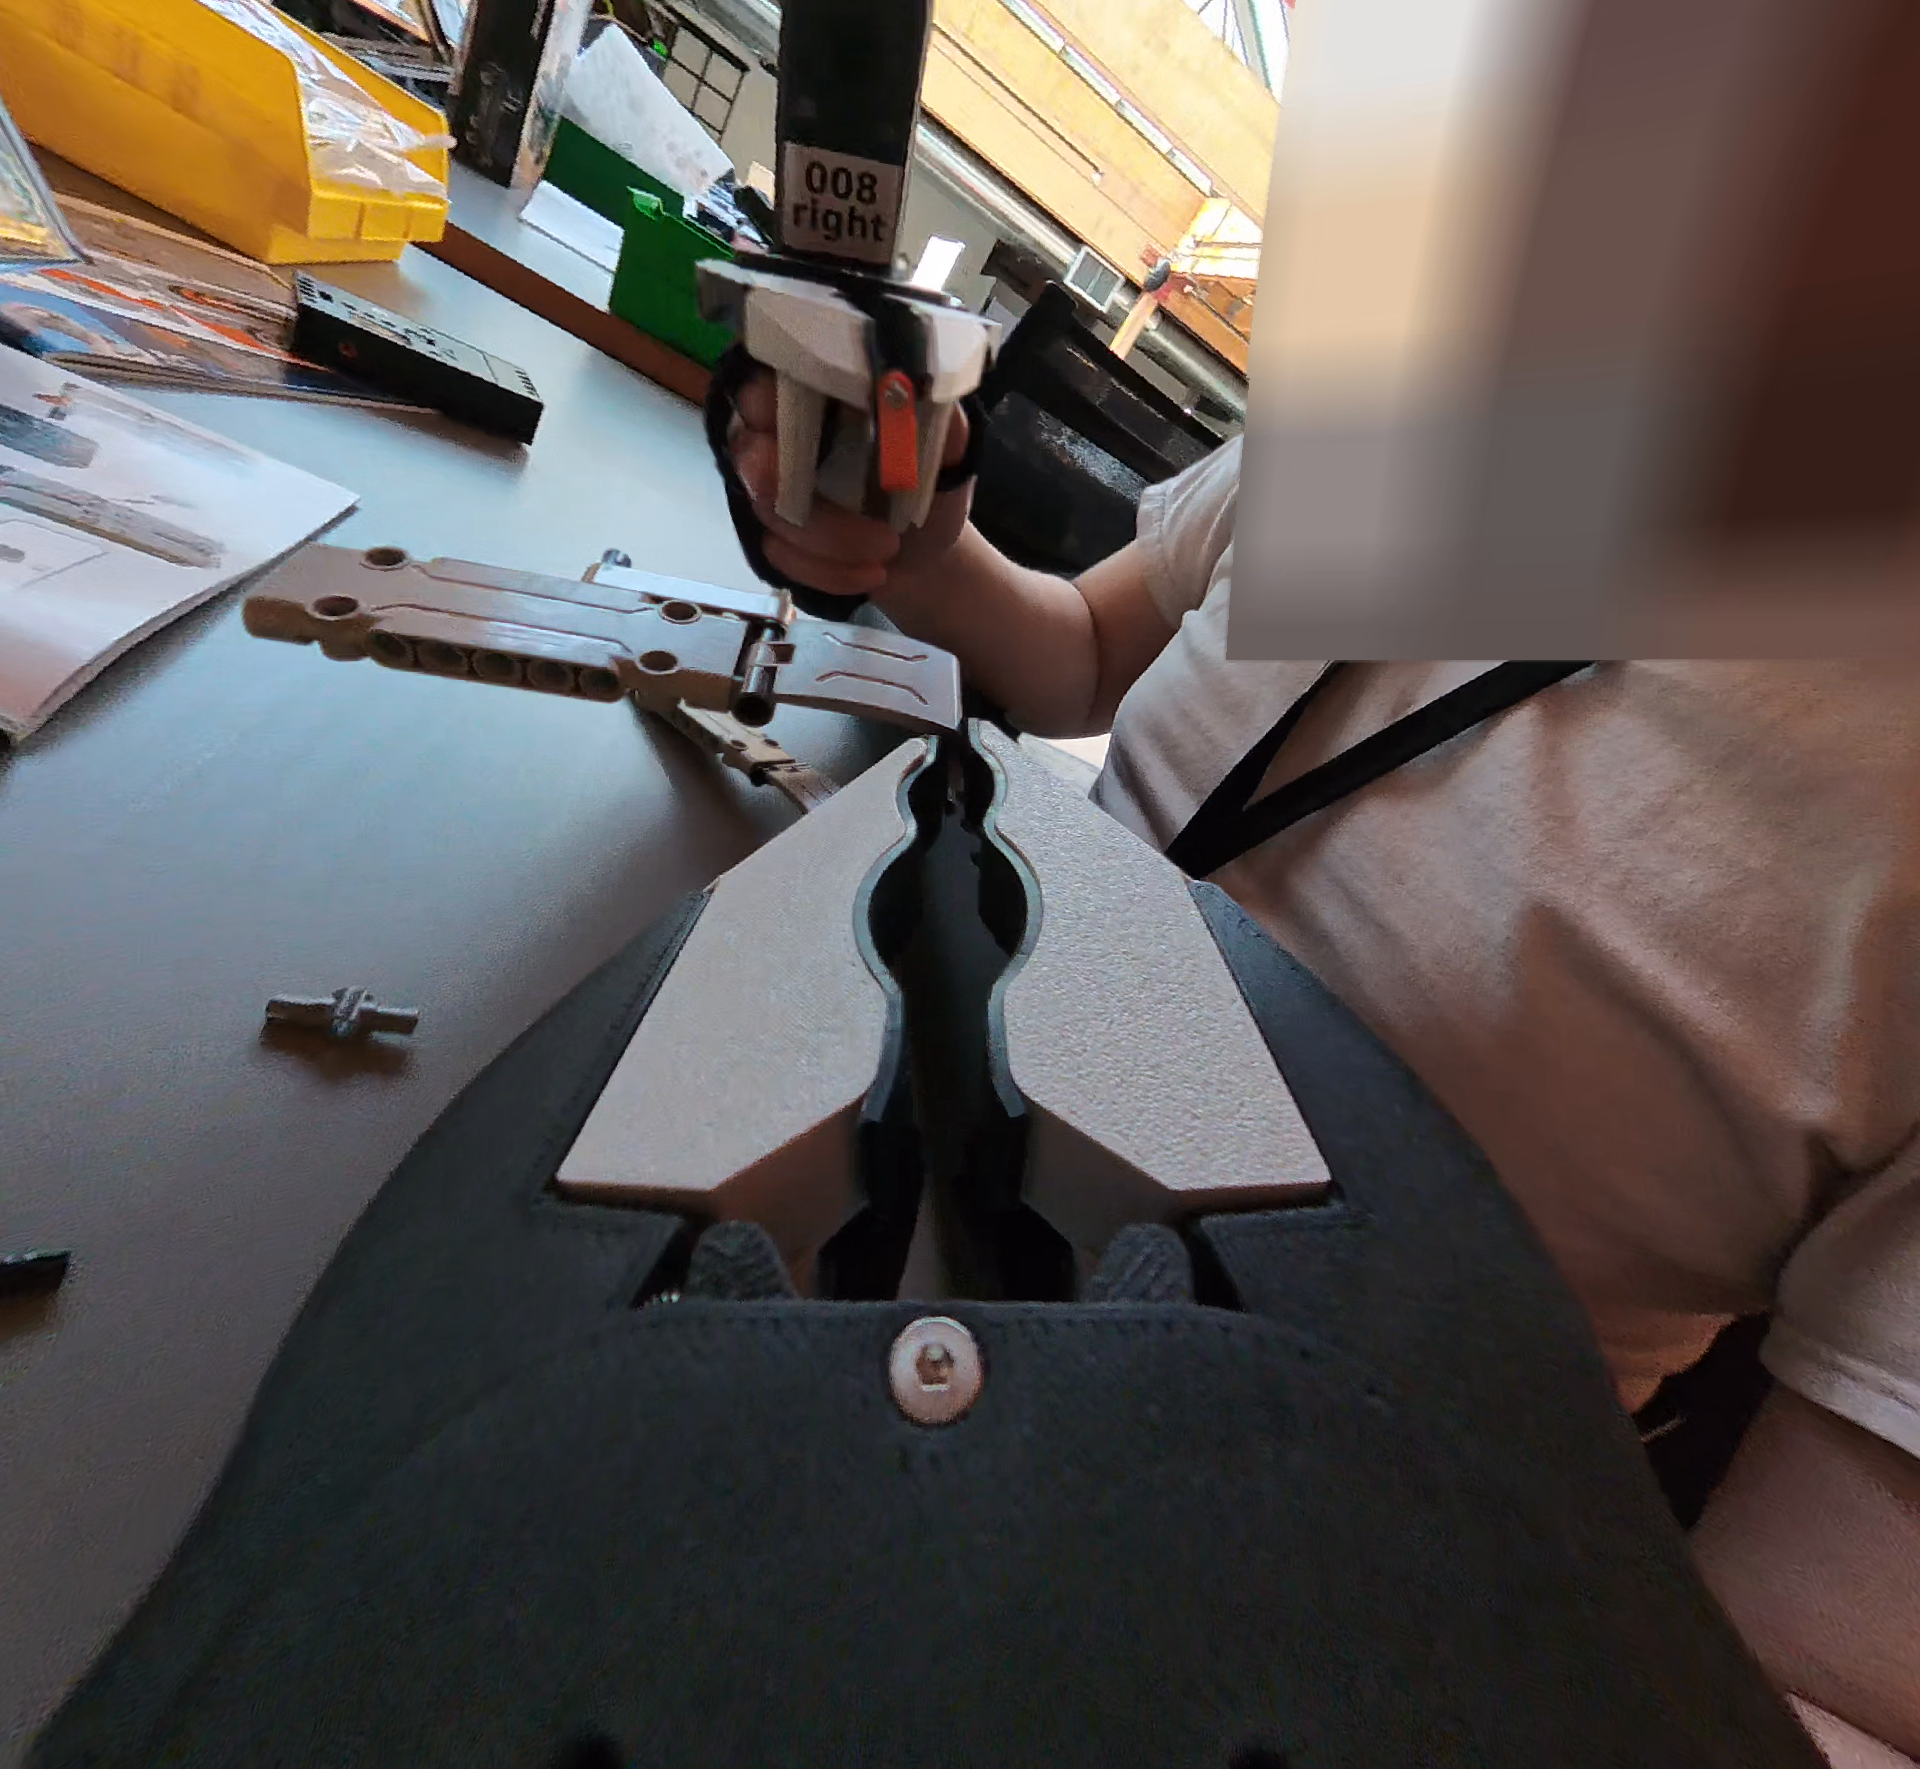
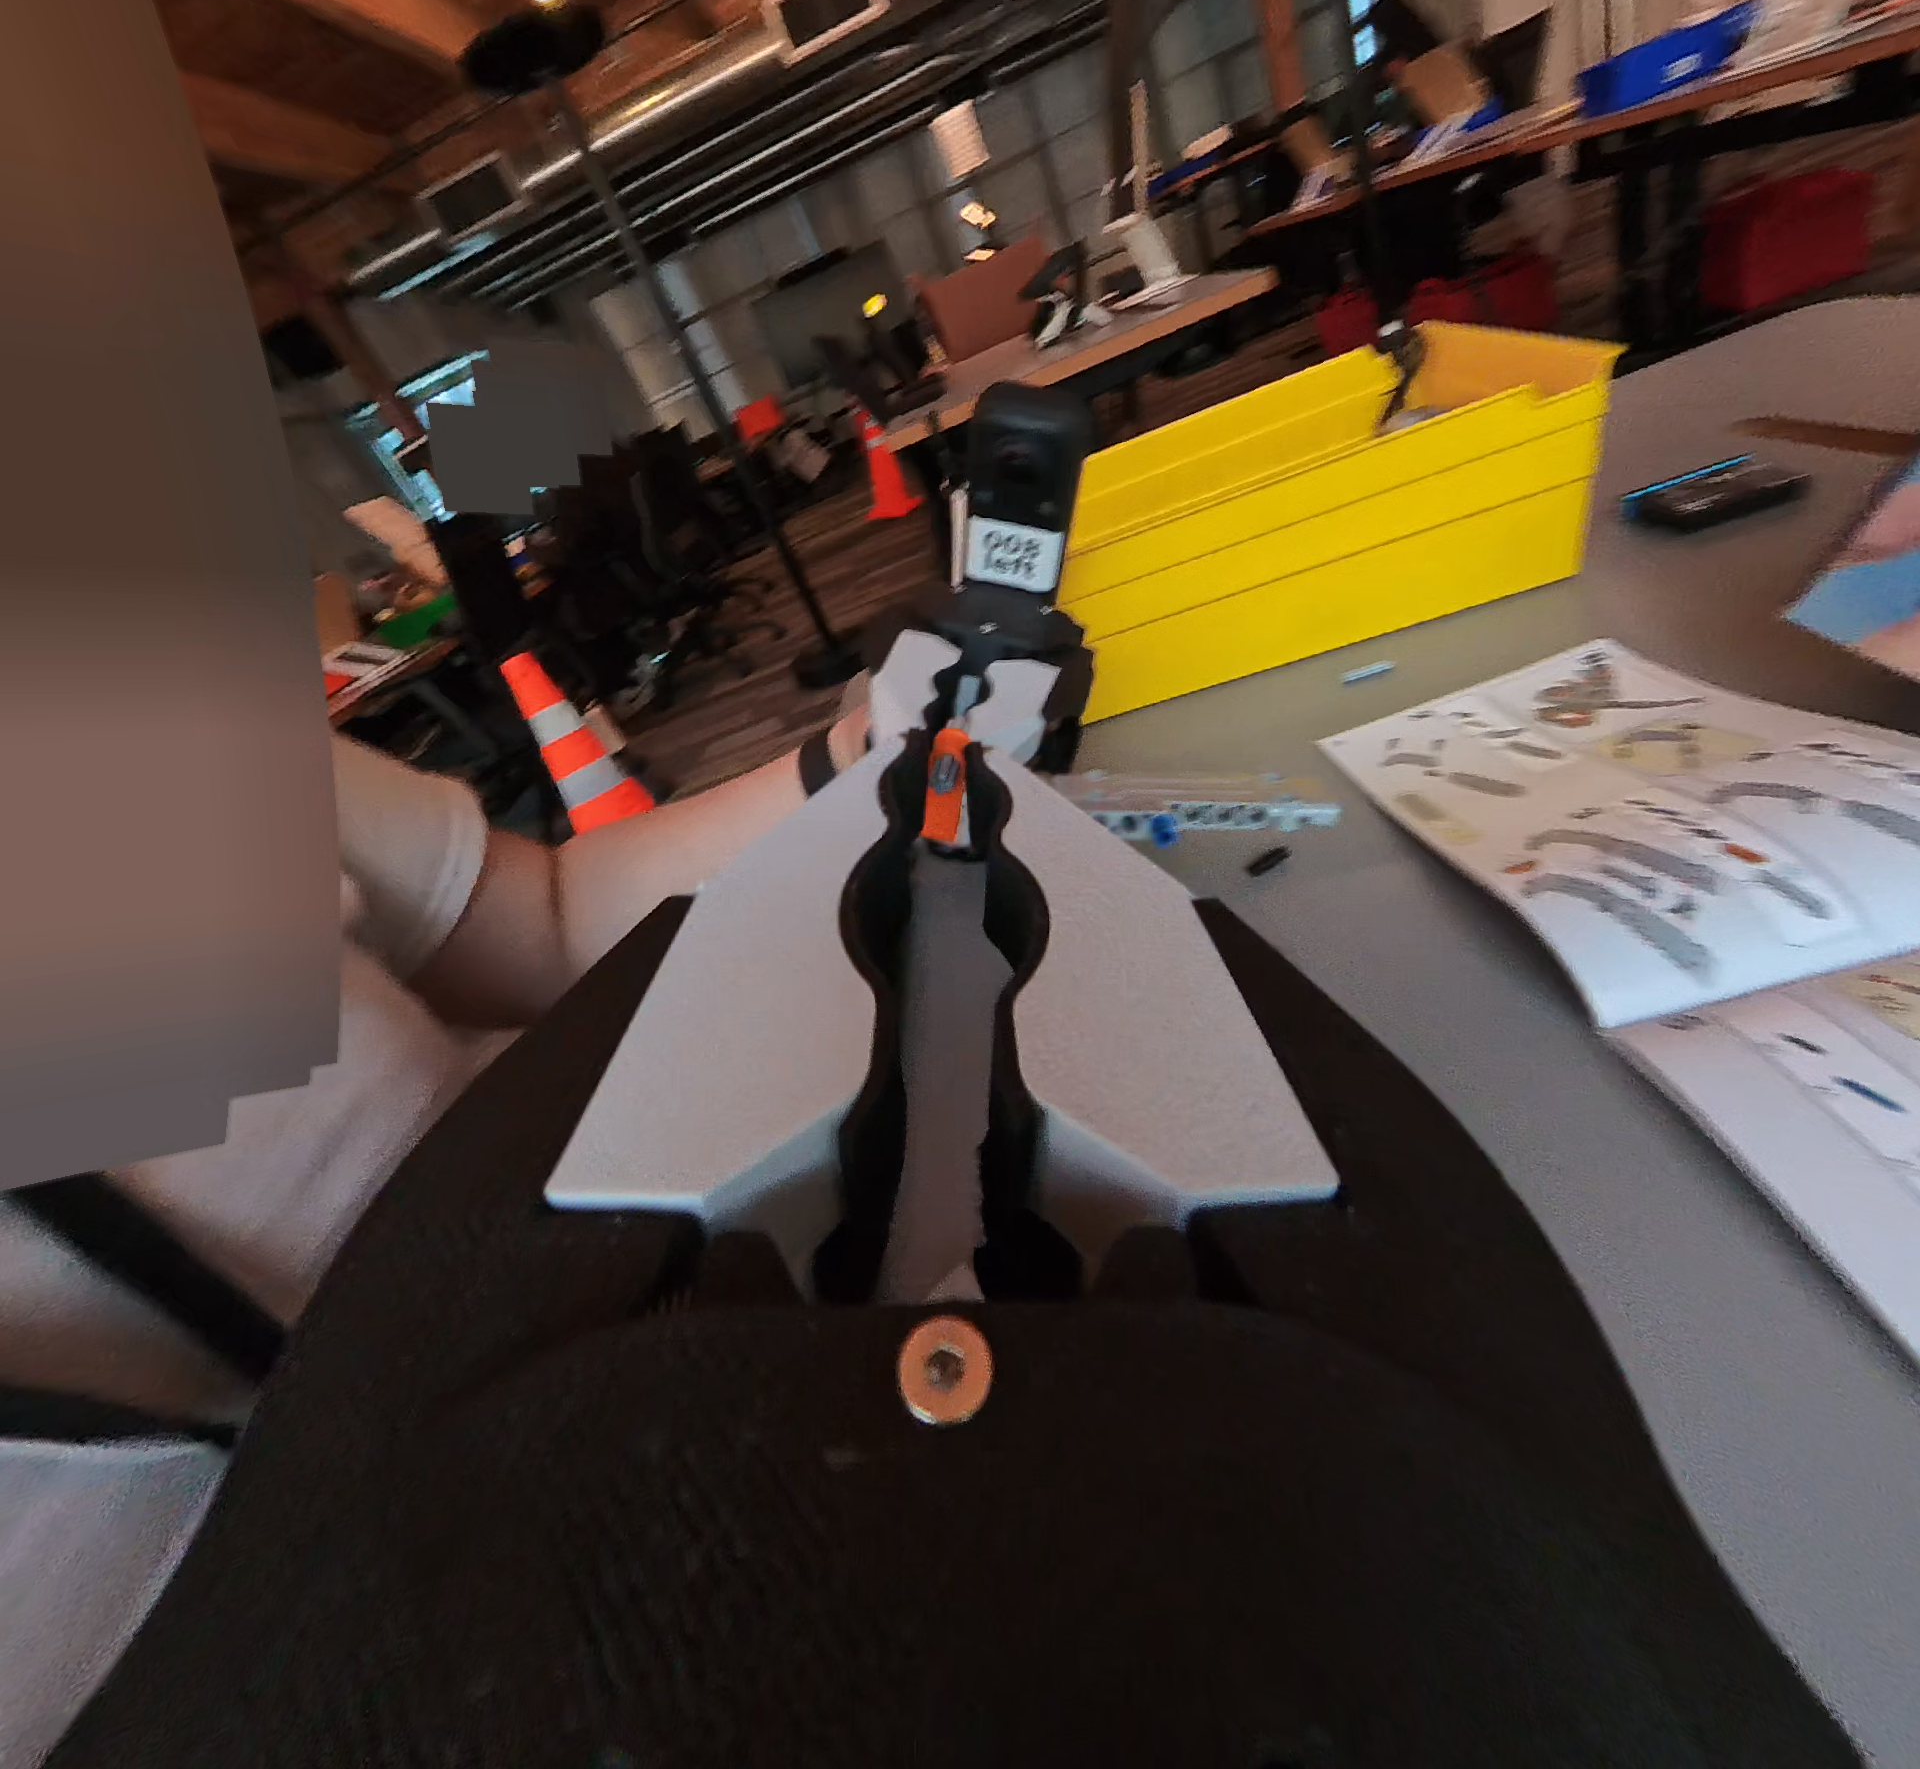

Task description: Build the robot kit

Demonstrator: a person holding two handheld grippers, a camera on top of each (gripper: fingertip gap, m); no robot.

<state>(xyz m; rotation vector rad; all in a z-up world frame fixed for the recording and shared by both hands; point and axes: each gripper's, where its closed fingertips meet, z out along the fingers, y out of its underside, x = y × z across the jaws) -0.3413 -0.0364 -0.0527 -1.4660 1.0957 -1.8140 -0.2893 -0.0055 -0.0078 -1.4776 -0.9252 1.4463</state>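
My left gripper (image 1: 958, 758) is nearly shut on a thin black part (image 1: 951, 888) that fills the gap between its fingers. Just past its tips a tan-grey beam assembly (image 1: 582, 639) with a hinged panel lies over the grey table (image 1: 312, 888). My right gripper (image 2: 943, 763) is shut on a small orange piece (image 2: 945, 784). In the left wrist view it is raised above the assembly, fingers down (image 1: 862, 514), with the orange piece (image 1: 896, 431) in them. In the right wrist view the left gripper (image 2: 971, 711) is just beyond the orange piece, and the assembly (image 2: 1195, 815) lies to its right.
An open instruction booklet (image 2: 1662, 815) (image 1: 125, 514) lies beside the assembly. A yellow bin (image 2: 1330, 514) (image 1: 208, 88) and a flat black box (image 1: 416, 358) stand farther back. A small grey connector (image 1: 343, 1013) lies loose on the table. The person's torso (image 1: 1507, 940) is close behind both grippers. My hands' fingertips stand some 8 cm from each other.
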